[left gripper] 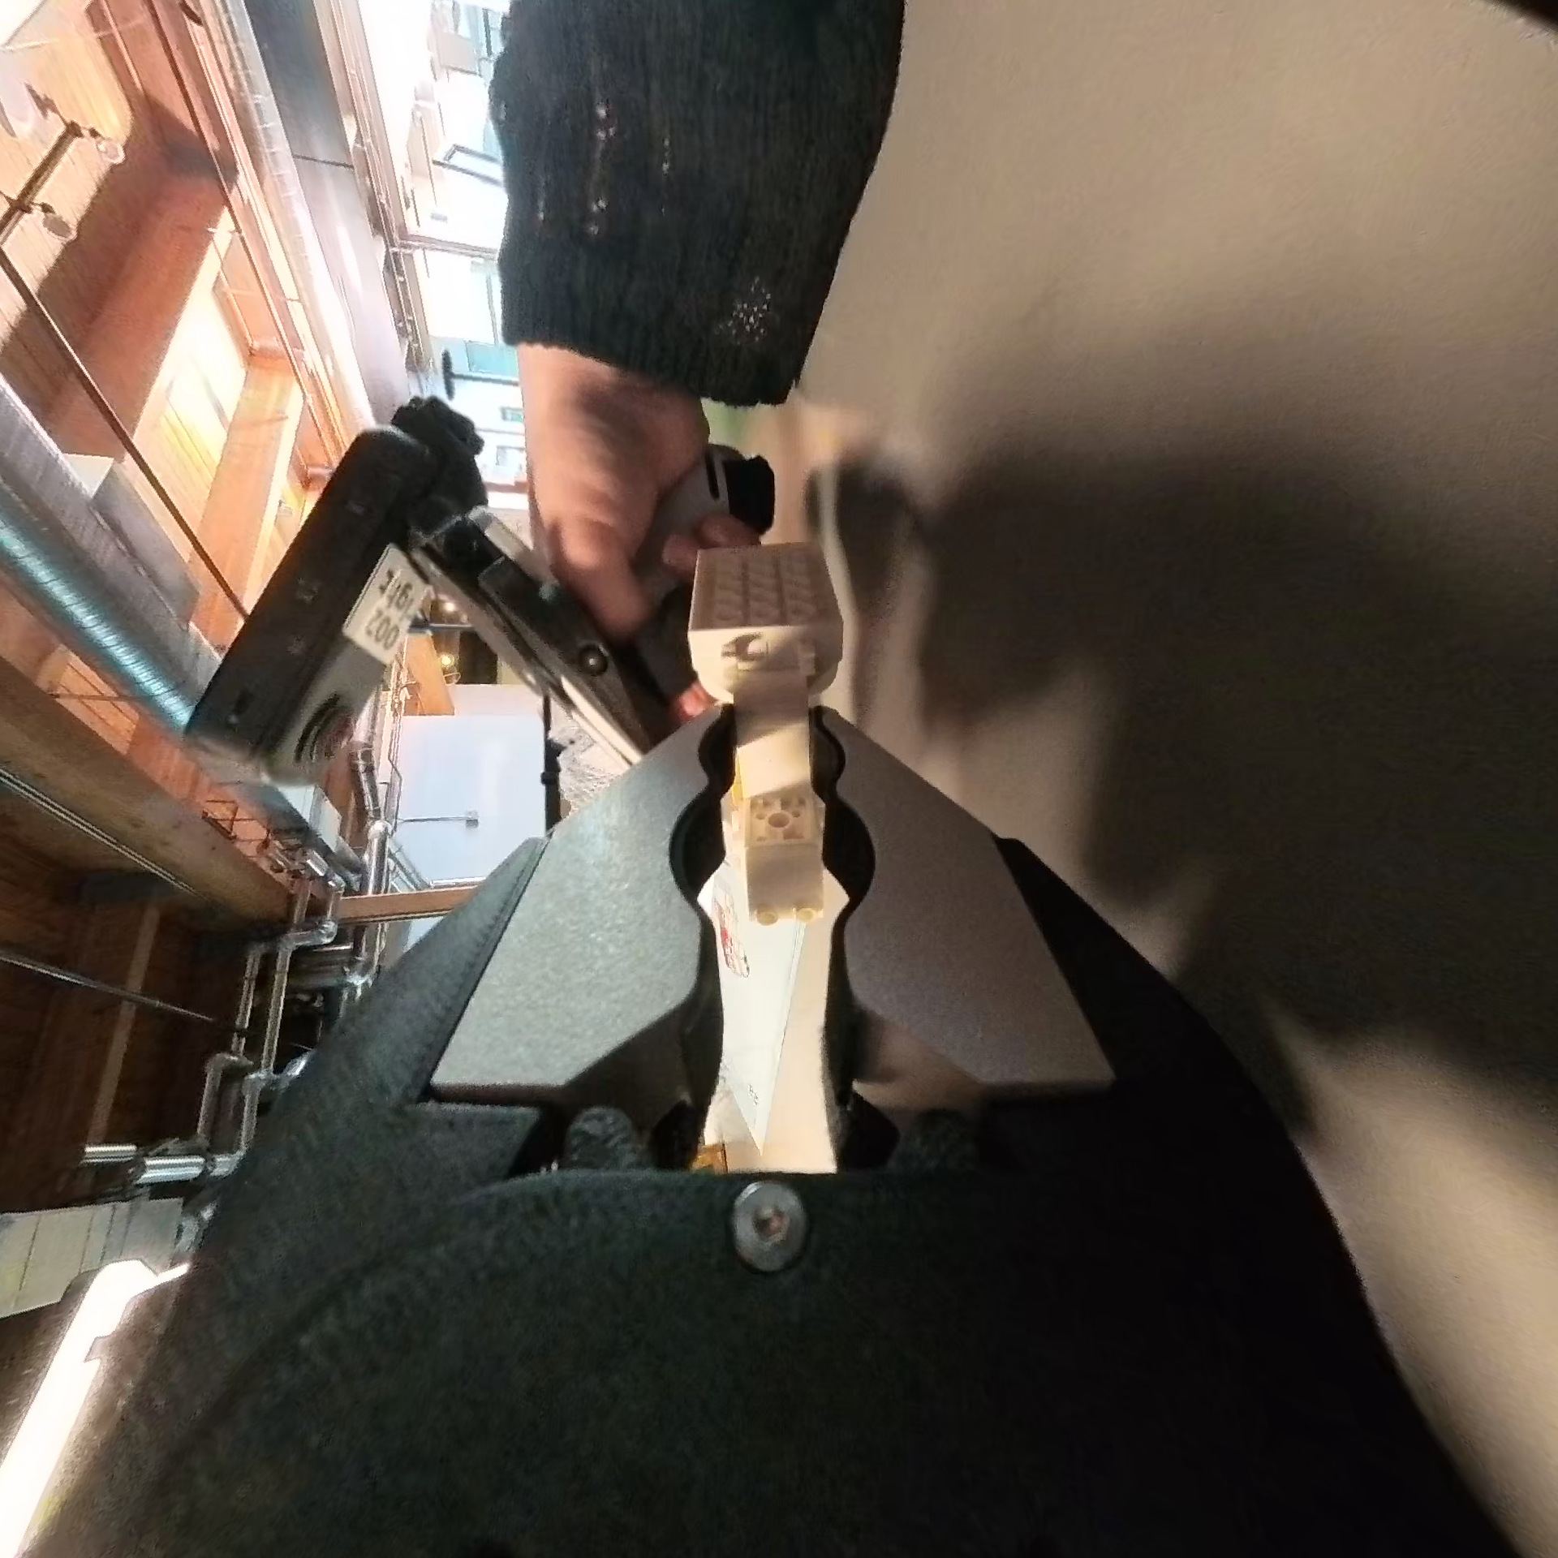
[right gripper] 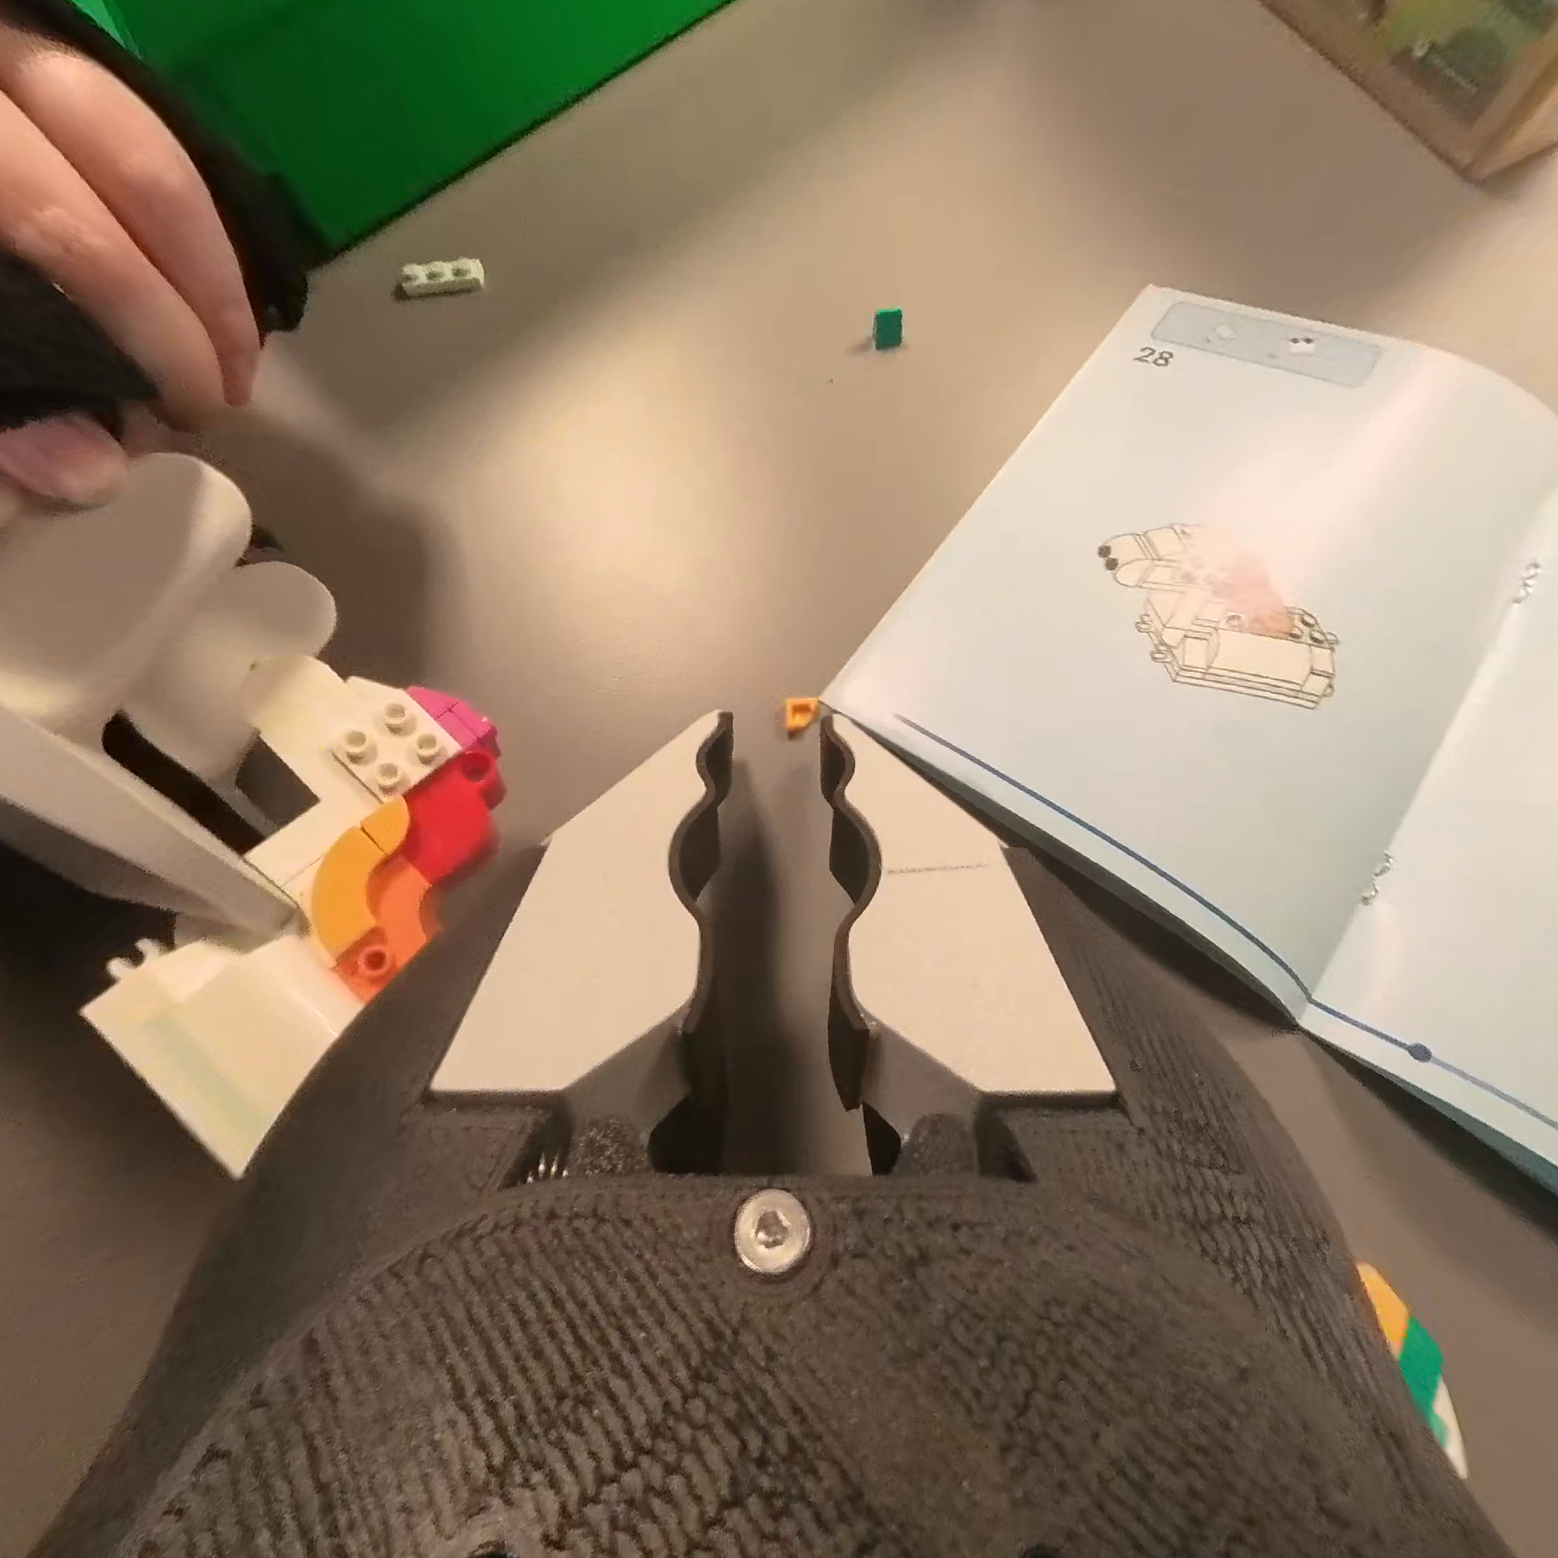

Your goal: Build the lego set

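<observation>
Two close wrist views, shared white model (left gripper: 763, 641)

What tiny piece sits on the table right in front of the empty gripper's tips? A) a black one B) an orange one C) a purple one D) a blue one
B: a tiny orange piece lies on the grey table just past the open right gripper, by the booklet corner.

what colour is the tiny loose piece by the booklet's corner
Orange, best seen in the right wrist view.

Loft-type workspace, exposed ducts (left gripper: 84, 582), brick walls (left gripper: 126, 278), green backdrop (right gripper: 379, 93)
</observation>
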{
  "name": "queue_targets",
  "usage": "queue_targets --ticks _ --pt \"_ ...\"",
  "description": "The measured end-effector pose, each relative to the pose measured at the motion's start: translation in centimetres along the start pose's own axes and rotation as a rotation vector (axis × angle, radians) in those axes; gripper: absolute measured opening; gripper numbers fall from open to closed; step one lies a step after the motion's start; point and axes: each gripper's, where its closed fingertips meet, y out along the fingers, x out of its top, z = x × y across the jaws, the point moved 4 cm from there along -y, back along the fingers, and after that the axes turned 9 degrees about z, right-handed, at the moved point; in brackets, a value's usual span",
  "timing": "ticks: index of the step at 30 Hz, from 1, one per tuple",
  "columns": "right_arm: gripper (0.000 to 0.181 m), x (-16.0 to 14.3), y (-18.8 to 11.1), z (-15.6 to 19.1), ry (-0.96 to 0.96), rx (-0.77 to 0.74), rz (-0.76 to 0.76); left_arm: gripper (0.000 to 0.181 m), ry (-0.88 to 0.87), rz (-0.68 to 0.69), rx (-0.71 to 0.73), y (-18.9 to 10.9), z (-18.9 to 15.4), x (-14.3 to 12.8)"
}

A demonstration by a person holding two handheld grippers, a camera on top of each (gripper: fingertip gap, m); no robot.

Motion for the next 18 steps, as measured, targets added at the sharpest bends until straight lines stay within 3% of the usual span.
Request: queue_targets --ticks 1,12,14,18 --pt "0.019 -0.1 0.3 0.1 -0.015 -0.014 0.019 0.016 0.002 -0.002 -0.001 0.0 -0.1 0.0" --pt "0.005 0.3 0.9 0.1 -0.061 -0.111 0.046 0.016 0.016 0.005 -0.004 0.0 -0.3 0.0" --pt "0.005 0.3 0.4 -0.3 -0.182 -0.221 0.045 0.016 0.018 0.006 -0.001 -0.1 -0.3 0.0" --pt "0.004 0.4 -2.6 0.1 -0.678 -0.464 -0.019 0.016 0.022 0.001 0.005 -0.2 -0.2 0.2"
